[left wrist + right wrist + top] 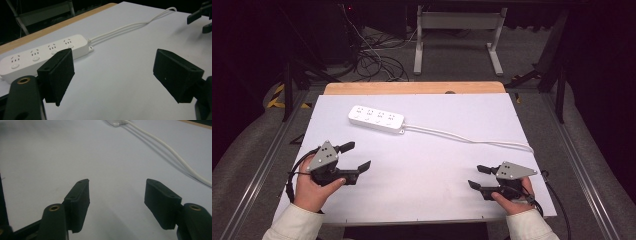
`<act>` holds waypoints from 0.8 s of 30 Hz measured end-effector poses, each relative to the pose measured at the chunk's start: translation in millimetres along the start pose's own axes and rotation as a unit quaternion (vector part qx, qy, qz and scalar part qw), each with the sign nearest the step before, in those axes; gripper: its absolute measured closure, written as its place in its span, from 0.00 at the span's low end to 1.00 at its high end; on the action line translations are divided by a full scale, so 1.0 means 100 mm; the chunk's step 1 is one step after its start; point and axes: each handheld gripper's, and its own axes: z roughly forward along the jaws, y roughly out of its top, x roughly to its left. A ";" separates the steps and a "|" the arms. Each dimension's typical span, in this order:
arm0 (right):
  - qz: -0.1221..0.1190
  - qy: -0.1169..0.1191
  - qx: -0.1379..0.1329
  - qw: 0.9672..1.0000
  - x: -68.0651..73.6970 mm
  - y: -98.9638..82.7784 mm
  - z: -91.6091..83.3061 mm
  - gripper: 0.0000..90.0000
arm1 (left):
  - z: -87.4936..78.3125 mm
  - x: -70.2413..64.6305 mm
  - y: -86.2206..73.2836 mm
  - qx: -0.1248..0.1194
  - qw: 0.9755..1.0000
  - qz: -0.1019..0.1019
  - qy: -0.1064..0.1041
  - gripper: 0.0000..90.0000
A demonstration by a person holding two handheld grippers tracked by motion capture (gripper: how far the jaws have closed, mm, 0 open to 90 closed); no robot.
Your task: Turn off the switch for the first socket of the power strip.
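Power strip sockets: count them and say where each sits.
4, in one row along the white power strip at the table's far left; numbered from the free end, the fourth sits nearest the cable.

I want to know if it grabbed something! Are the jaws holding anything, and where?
Nothing is held. The left gripper and right gripper both have open, empty jaws, apart from the power strip.

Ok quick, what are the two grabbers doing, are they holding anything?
Left gripper: open, holding nothing.
Right gripper: open, holding nothing.
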 end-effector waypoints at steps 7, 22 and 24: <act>0.002 0.001 -0.003 1.000 0.00 0.00 0.00 0.40 | -0.01 -0.04 -0.24 0.011 0.999 -0.034 -0.019 0.22; 0.006 0.012 -0.013 1.000 0.00 -0.01 -0.01 0.37 | 0.08 -0.02 -0.62 0.021 0.998 -0.059 -0.029 0.20; 0.007 0.013 -0.015 1.000 -0.01 -0.01 -0.01 0.37 | 0.08 -0.03 -0.63 0.027 0.998 -0.051 -0.023 0.19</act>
